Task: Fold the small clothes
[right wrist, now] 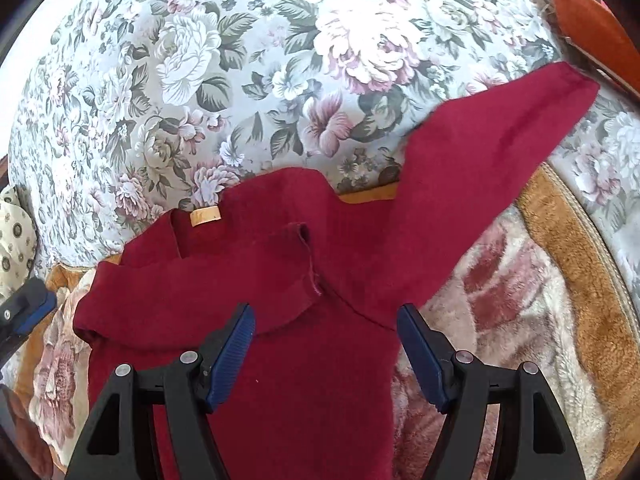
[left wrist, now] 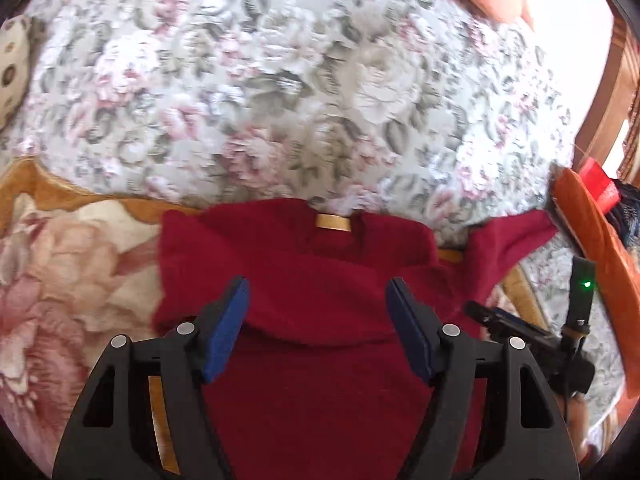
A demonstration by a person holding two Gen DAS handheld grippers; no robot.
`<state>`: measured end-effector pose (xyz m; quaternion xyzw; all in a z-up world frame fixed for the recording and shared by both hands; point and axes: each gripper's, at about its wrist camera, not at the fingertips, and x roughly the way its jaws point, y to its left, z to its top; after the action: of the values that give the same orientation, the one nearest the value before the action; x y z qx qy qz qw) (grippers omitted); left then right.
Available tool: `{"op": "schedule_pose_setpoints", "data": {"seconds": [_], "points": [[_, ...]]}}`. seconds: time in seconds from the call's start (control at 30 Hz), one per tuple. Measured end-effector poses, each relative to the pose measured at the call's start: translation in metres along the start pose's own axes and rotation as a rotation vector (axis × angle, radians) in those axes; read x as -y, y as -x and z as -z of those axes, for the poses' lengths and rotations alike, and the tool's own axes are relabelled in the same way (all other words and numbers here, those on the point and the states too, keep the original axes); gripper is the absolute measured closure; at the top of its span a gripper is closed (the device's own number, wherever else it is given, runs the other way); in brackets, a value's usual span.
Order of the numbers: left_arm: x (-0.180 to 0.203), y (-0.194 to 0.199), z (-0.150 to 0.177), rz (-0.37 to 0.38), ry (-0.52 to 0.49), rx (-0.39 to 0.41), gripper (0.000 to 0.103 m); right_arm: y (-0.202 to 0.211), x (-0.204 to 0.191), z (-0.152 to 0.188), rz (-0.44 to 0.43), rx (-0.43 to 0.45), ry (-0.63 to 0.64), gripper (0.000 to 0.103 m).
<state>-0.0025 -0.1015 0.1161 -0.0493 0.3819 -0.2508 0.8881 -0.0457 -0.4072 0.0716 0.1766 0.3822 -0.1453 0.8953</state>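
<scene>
Garment: a dark red knit sweater (right wrist: 320,280) is lying flat, front up, on a plush floral blanket (right wrist: 520,300), its neckline reaching toward a floral-print bedspread (right wrist: 200,60).
Neck label: a tan tag (right wrist: 205,216) is showing inside the collar, at the far edge of the sweater.
Folded sleeve: one sleeve (right wrist: 224,280) is lying across the chest, its cuff resting near the middle of the body.
Spread sleeve: the other sleeve (right wrist: 480,152) is stretching out to the right and away, its cuff end reaching onto the bedspread.
Left claw: the left claw (left wrist: 318,320) is hovering over the sweater's body with its blue-padded fingers (left wrist: 226,328) spread apart, holding nothing.
Right claw: the right claw (right wrist: 326,354) is standing spread as well, above the body just below the armpit of the spread sleeve, with nothing between its pads (right wrist: 232,356).
Blanket border: a golden-brown band (right wrist: 560,240) is edging the plush blanket where it meets the bedspread.
Right edge: a rust-orange cushion (right wrist: 592,28) is sitting just past the spread cuff.
Left edge: a cream cloth with dark round dots (right wrist: 16,240) is showing beside the bedspread.
</scene>
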Motion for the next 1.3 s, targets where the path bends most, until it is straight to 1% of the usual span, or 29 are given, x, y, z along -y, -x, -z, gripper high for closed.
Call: {"op": "schedule_pose_setpoints", "data": {"seconds": [0.03,0.1,0.17,0.2,0.23,0.27,0.3,0.4,0.47,0.53,0.6,0.63,0.7,0.73,0.8,0.83,0.87,0.9,0.97,1.0,1.07,1.1,1.13,1.2,1.23,1.3], "points": [[-0.017,0.0,0.003,-0.05,0.022,0.003,0.032,-0.011,-0.007,-0.003,0.045,-0.028,0.028,0.032],[-0.046,-0.009,0.012,-0.115,0.068,-0.014,0.032,-0.03,-0.016,-0.008,0.124,-0.078,0.066,0.032],[-0.07,-0.023,0.021,-0.157,0.109,-0.053,0.032,-0.045,-0.022,-0.011,0.192,-0.08,0.116,0.032],[-0.08,-0.03,0.026,-0.165,0.132,-0.072,0.032,-0.052,-0.025,-0.011,0.216,-0.077,0.144,0.037],[-0.088,-0.037,0.03,-0.173,0.145,-0.095,0.032,-0.054,-0.026,-0.011,0.205,-0.066,0.165,0.047],[-0.094,-0.043,0.034,-0.185,0.148,-0.124,0.032,-0.054,-0.028,-0.011,0.15,-0.053,0.18,0.084],[-0.099,-0.049,0.036,-0.206,0.146,-0.149,0.032,-0.053,-0.029,-0.012,0.109,-0.05,0.177,0.095],[-0.108,-0.057,0.042,-0.259,0.113,-0.178,0.032,-0.034,-0.031,-0.019,0.081,0.017,0.188,0.096],[-0.112,-0.061,0.042,-0.267,0.116,-0.178,0.032,-0.015,-0.031,-0.023,0.084,0.078,0.197,0.096],[-0.115,-0.063,0.042,-0.261,0.129,-0.173,0.032,-0.007,-0.03,-0.024,0.136,0.118,0.218,0.096],[-0.112,-0.066,0.041,-0.291,0.103,-0.183,0.032,-0.009,-0.027,-0.024,0.174,0.114,0.223,0.096],[-0.11,-0.068,0.041,-0.308,0.082,-0.191,0.032,-0.013,-0.02,-0.024,0.192,0.105,0.204,0.096],[-0.108,-0.07,0.042,-0.32,0.056,-0.196,0.032,-0.027,-0.009,-0.025,0.223,0.084,0.184,0.096],[-0.107,-0.069,0.042,-0.322,0.053,-0.197,0.032,-0.036,-0.003,-0.024,0.224,0.058,0.185,0.096],[-0.106,-0.062,0.041,-0.312,0.061,-0.201,0.032,-0.051,0.006,-0.02,0.191,-0.03,0.171,0.096],[-0.104,-0.056,0.041,-0.303,0.062,-0.195,0.032,-0.048,0.008,-0.019,0.186,-0.025,0.163,0.096],[-0.103,-0.047,0.039,-0.291,0.056,-0.18,0.032,-0.041,0.011,-0.018,0.181,-0.001,0.152,0.094],[-0.1,-0.038,0.037,-0.286,0.048,-0.156,0.032,-0.032,0.014,-0.018,0.187,0.024,0.138,0.089],[-0.094,-0.019,0.031,-0.299,0.025,-0.09,0.032,-0.011,0.015,-0.017,0.22,0.062,0.111,0.084],[-0.09,-0.01,0.027,-0.303,0.013,-0.057,0.032,-0.003,0.014,-0.017,0.203,0.075,0.102,0.084],[-0.084,0.003,0.021,-0.302,0.011,0.006,0.032,0.007,0.008,-0.016,0.115,0.076,0.096,0.084],[-0.08,0.006,0.02,-0.285,0.024,0.03,0.032,0.007,0.005,-0.017,0.073,0.06,0.097,0.084],[-0.078,0.005,0.019,-0.256,0.032,0.036,0.032,0.003,-0.001,-0.017,0.048,0.041,0.101,0.084],[-0.07,-0.007,0.02,-0.185,0.033,0.015,0.032,-0.009,-0.01,-0.019,0.022,0.003,0.116,0.084],[-0.066,-0.015,0.02,-0.169,0.026,0.0,0.032,-0.015,-0.015,-0.019,0.025,-0.007,0.127,0.084],[-0.058,-0.036,0.023,-0.169,0.002,-0.041,0.032,-0.025,-0.023,-0.021,0.037,-0.01,0.147,0.084]]}}
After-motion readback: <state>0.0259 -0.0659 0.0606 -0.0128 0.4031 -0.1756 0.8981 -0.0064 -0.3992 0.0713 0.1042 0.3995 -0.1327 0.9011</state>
